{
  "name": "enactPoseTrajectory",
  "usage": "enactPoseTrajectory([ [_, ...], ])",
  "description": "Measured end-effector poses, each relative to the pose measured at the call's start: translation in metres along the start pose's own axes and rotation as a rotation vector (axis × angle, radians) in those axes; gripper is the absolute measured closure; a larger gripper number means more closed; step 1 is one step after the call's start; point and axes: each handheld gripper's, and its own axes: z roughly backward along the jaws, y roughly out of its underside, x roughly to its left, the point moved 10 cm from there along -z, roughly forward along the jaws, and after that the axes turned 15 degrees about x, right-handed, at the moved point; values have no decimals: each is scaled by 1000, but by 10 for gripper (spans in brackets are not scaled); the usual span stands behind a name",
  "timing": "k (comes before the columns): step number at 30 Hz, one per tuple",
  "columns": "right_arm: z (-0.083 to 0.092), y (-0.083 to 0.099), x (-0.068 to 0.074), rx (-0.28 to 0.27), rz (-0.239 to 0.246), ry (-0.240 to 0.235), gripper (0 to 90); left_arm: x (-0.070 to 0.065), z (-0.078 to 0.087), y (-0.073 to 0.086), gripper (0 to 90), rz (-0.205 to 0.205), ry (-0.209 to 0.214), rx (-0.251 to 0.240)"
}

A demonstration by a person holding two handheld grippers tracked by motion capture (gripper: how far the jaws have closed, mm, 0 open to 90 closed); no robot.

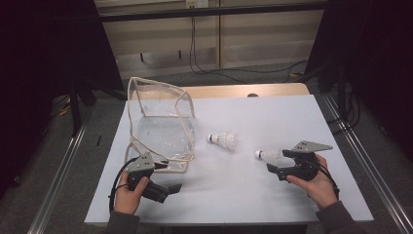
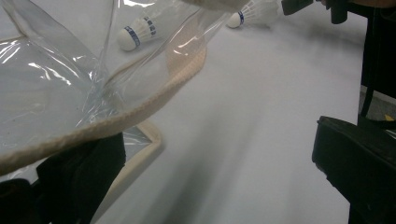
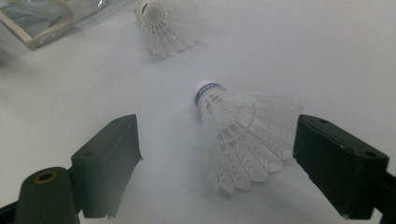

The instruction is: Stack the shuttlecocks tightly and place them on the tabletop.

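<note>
At the left of the white table [image 1: 234, 195], the left gripper [image 1: 168, 187] rests low near the front edge, held in the person's left hand [image 1: 127, 195], its jaws pointing right along the tabletop. In the left gripper view its two black jaws stand well apart; the cream-trimmed rim of the clear plastic pouch [image 2: 154, 100] crosses just above the left-hand jaw, and whether that jaw touches it cannot be told. Nothing is pinched between the jaws. The clear plastic pouch with cream fabric edging [image 1: 158, 122] stands just beyond this gripper, on the left half of the table, its mouth gaping upward and its near corner lying flat on the surface. To the right of the pouch, near the middle of the table, a white feathered shuttlecock with a blue band around its cork [image 1: 224, 140] lies on its side, apart from everything else. Further right, a second white shuttlecock of the same kind [image 1: 269, 155] lies on its side with its cork pointing left. The right gripper [image 1: 282, 162], held in the right hand [image 1: 319, 183], reaches in from the right, and its jaws stand wide on either side of this shuttlecock's feather skirt [image 3: 243, 144]. The right-hand jaw sits just beside the feathers and the left-hand jaw is clearly apart, so the shuttlecock lies loose on the table.
</note>
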Motion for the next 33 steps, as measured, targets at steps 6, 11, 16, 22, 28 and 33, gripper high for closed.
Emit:
enactPoseTrajectory([
  [6, -1, -2, -1, -6, -6, 2, 212, 0, 0, 0, 28, -2, -3, -3],
  [11, -3, -2, -3, 1, -15, 5, 253, 0, 0, 0, 28, -1, -2, -6],
  [16, -7, -2, -3, 10, -18, 4, 291, 0, 0, 0, 28, 6, 2, -8],
  [22, -11, -4, -2, 19, -12, 7, 336, 0, 0, 0, 28, 7, 2, -8],
  [28, -15, -4, -1, 32, -4, -1, 361, 0, 0, 0, 28, 6, 2, -8],
  [33, -17, -6, 0, 34, 3, 0, 407, 1, 0, 0, 28, 5, 0, -9],
])
